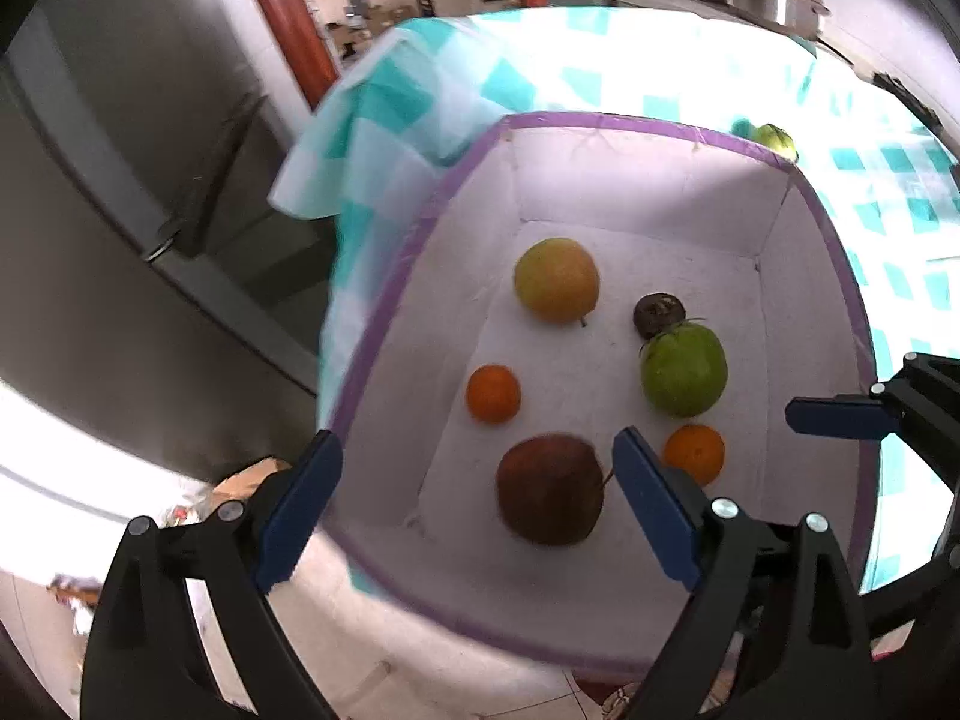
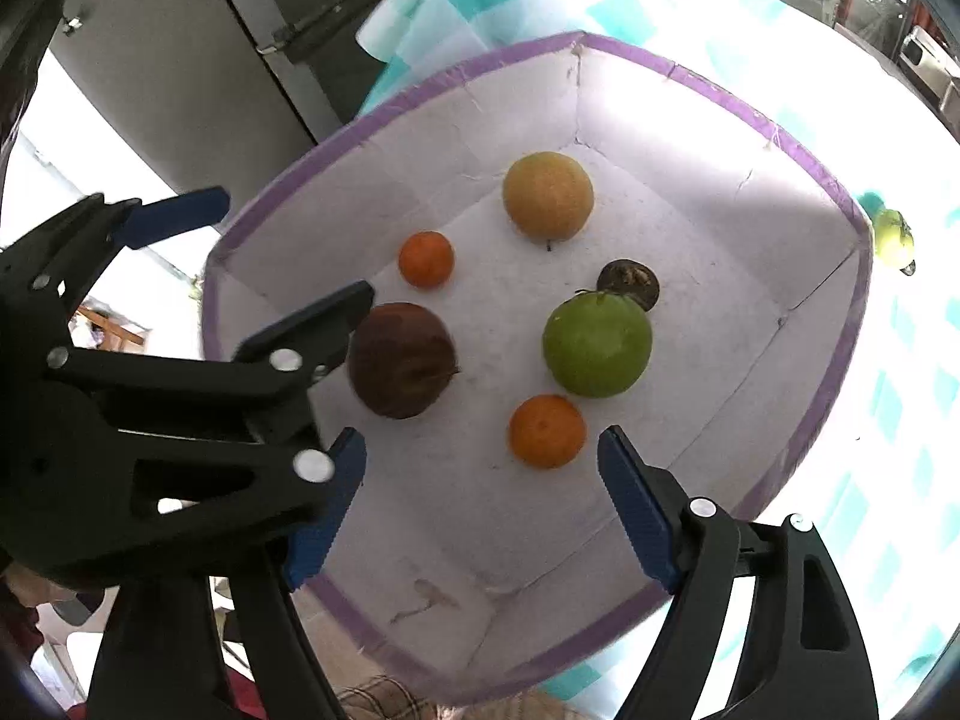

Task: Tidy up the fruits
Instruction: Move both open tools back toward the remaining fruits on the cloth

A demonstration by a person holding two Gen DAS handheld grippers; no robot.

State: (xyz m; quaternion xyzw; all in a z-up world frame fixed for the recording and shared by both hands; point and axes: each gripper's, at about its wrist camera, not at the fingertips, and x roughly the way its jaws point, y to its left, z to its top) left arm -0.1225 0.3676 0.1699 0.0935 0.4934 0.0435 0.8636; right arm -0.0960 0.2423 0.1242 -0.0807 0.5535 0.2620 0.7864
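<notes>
Closest to me, my left gripper (image 1: 477, 504) hangs over the near end of the box, jaws spread wide, blue pads clear of everything, nothing held. Right below that gap sits the dark red-brown fruit (image 1: 549, 489), loose on the box floor. My right gripper (image 2: 480, 498) is the same story: jaws wide apart, nothing between the pads, and the near orange (image 2: 546, 431) lies on the floor just beyond its tips, untouched. In the right wrist view I also see the left gripper from the side, one finger just beside the dark fruit, though I can't tell if it touches.

The white box (image 2: 798, 396) with purple-taped rim holds all of this. Moving farther in, the green fruit (image 1: 684, 369) sits to the right, close to the near orange, and the second, smaller orange (image 1: 493, 393) sits to the left, apart from its neighbours. Just behind the green one, touching or nearly so, is a small dark brown fruit (image 1: 659, 313). Farthest back rests the yellow-orange fruit (image 1: 557, 280), on its own.

Outside the box, beyond its far right corner, a small yellow-green fruit (image 2: 893, 235) lies on the teal-and-white checked tablecloth (image 1: 414, 90).
</notes>
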